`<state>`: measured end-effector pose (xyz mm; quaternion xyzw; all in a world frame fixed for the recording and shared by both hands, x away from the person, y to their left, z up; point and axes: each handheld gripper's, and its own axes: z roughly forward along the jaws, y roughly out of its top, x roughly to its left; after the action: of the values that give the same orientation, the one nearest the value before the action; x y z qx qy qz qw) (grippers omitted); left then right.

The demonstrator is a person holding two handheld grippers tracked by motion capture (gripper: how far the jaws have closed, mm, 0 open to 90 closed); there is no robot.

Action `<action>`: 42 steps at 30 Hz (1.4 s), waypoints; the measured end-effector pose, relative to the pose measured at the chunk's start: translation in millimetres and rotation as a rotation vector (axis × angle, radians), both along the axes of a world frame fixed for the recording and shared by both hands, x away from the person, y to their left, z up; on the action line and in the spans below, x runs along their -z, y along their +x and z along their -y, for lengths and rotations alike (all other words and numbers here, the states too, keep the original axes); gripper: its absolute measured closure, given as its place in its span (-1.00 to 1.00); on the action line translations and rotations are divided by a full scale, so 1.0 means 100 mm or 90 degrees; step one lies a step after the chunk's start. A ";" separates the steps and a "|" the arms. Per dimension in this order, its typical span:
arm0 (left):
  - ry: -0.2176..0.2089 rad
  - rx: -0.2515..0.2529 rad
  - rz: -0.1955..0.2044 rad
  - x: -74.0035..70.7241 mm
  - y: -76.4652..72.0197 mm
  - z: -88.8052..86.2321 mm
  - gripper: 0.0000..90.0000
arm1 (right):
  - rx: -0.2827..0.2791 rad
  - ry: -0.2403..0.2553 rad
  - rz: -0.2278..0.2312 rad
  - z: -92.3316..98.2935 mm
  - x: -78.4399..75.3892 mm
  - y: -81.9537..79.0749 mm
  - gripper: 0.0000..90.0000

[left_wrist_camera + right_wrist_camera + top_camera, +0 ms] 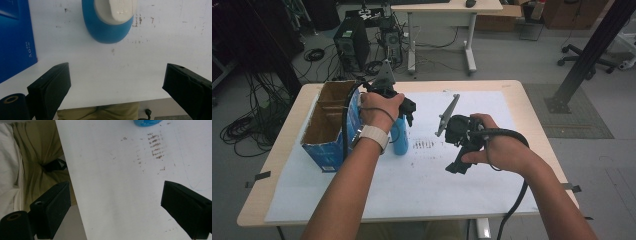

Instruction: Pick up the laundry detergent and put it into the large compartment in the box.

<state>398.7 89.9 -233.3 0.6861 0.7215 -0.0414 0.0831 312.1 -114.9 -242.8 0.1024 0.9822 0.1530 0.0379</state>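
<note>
Overhead, both tools, left tool point(408, 111) and right tool point(458, 167), hover agape and empty; blue bottle point(400, 137) stands ungrasped beside the open carton point(327, 125).

One blue bottle point(400, 137), one box point(328, 125), two tongs.

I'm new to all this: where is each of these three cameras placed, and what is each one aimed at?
High view: above the person's side, looking forward and down at the table; both forearms, left gripper and right gripper show.
Left gripper view: rides that gripper, looking down between its open jaws at the blue bottle and blue box; trousers below.
Right gripper view: looks down at stained white paper; open jaws, trousers, shirt.
Shared: the bottle appears in all three.
</note>
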 end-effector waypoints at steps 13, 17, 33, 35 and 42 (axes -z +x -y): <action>-0.002 -0.002 0.000 0.00 -0.01 -0.01 -0.83 | 0.003 -0.009 -0.002 -0.04 0.03 0.00 -0.79; -0.001 -0.001 -0.001 0.01 -0.01 -0.02 -0.83 | 0.005 -0.014 -0.002 -0.04 0.04 0.01 -0.79; -0.033 -0.002 0.006 -0.04 0.04 -0.02 -0.89 | -0.003 -0.005 -0.001 -0.03 0.04 0.05 -0.79; -0.028 -0.001 0.006 -0.04 0.05 -0.01 -0.89 | 0.003 -0.008 -0.005 -0.02 0.05 0.05 -0.79; -0.019 -0.003 0.008 -0.04 0.07 -0.01 -0.89 | 0.001 -0.007 -0.008 -0.02 0.07 0.07 -0.79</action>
<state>405.6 90.6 -229.7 0.6831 0.7221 -0.0481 0.0979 319.3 -113.1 -250.0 0.1041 0.9832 0.1466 0.0323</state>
